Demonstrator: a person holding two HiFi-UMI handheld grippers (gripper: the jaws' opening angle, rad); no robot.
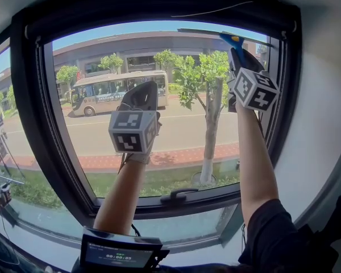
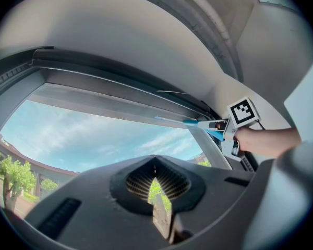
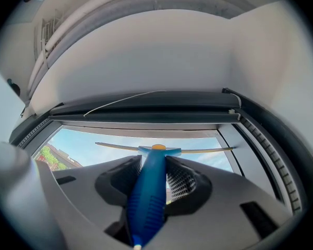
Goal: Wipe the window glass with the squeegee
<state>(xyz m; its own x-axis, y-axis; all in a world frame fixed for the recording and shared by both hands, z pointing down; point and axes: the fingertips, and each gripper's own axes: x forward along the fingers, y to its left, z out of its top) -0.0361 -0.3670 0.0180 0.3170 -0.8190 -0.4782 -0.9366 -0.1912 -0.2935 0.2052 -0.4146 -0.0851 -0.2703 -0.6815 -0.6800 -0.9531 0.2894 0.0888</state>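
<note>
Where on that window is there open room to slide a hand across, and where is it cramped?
Open: the glass between the left claw and the right arm, and the strip from that claw to the left frame. Cramped: the top right corner, where the right claw holds the squeegee.

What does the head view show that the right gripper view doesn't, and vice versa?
Head view only: the bus and tree trunk outside, the window handle on the lower frame, and the left tool raised in front of the glass.
Right gripper view only: the right tool up close, its jaws clamped on the blue squeegee handle.
Both: the squeegee blade near the top of the glass, and the dark window frame.
</note>
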